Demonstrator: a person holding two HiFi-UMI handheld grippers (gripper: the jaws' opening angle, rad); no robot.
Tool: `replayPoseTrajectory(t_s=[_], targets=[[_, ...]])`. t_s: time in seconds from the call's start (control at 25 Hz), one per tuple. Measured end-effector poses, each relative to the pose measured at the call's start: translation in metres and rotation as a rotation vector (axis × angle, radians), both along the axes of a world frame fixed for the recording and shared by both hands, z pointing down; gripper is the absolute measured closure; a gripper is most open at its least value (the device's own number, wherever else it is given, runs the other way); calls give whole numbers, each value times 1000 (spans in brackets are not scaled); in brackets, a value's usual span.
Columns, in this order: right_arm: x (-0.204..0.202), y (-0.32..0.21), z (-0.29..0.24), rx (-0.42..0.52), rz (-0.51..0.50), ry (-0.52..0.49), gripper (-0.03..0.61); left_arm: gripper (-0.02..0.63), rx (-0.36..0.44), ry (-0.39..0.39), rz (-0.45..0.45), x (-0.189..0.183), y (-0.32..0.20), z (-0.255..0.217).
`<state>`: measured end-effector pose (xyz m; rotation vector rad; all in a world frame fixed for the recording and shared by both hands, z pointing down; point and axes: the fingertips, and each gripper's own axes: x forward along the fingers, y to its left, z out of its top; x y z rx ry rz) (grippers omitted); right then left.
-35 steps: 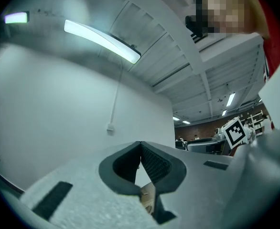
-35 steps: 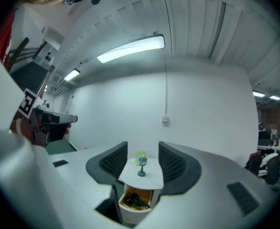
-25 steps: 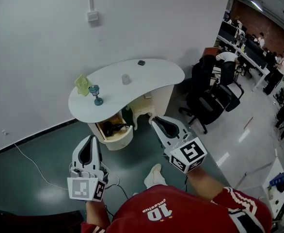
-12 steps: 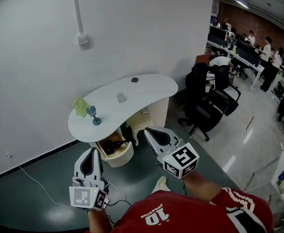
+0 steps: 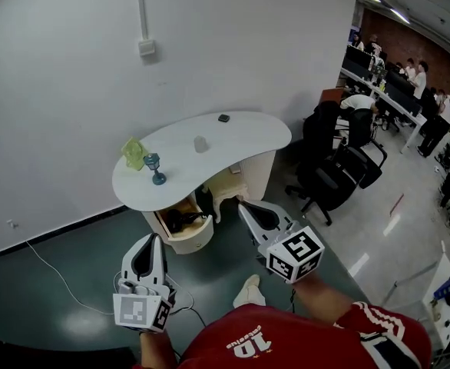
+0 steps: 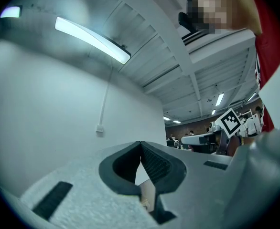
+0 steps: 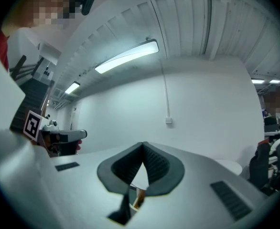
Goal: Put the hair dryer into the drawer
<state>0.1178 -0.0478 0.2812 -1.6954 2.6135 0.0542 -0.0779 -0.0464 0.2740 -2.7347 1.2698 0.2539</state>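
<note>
Head view: the hair dryer (image 5: 180, 219) lies in the open drawer (image 5: 192, 236) at frame centre, while the left gripper (image 5: 153, 238) and right gripper (image 5: 243, 205), below it, are pressed together and empty; any overhanging part could jam closing.

Dryer (image 5: 180, 220) lies in the open drawer (image 5: 195, 238) under the white counter (image 5: 244, 131); goblet (image 5: 154, 167) and cup (image 5: 200, 144) stand on top. Left gripper (image 5: 155, 237) and right gripper (image 5: 241, 204) hover near the drawer, fingers together, nothing held.
</note>
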Motion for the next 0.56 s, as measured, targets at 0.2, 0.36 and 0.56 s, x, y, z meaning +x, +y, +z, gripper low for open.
replayPoseTrajectory(t_s=[0.2, 0.36, 0.56], targets=[[-14, 2, 2, -4, -21, 19, 574, 614, -15, 9, -27, -17, 7, 8], [-27, 0, 0, 5, -40, 33, 574, 614, -17, 15, -47, -30, 9, 10], [-42, 0, -2, 11, -55, 53, 575, 614, -12, 22, -63, -44, 11, 8]])
